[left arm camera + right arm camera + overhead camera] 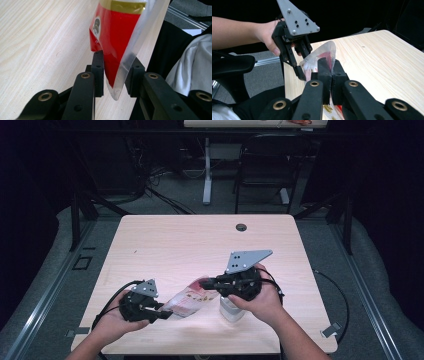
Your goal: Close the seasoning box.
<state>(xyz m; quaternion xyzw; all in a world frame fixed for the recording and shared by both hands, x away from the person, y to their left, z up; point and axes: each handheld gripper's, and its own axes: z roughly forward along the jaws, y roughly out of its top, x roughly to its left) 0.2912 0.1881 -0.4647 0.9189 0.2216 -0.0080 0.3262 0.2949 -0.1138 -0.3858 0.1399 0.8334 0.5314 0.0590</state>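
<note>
A clear plastic bag (190, 301) with red printed contents hangs just above the light wood table (200, 245), stretched between both grippers. My left gripper (167, 312) is shut on the bag's lower end. In the left gripper view, the bag (117, 30) rises from between the jaws of the left gripper (116, 68), with one pad (98, 65) against its red side. My right gripper (206, 282) is shut on the other end. In the right gripper view, the right gripper (331, 68) pinches the bag's (324, 53) edge, and the left gripper (302, 71) holds it from beyond.
A small white container (231, 312) stands on the table under my right hand. A cable hole (241, 227) sits near the table's far edge. A dark chair (270, 165) and a white desk leg (207, 170) stand behind the table.
</note>
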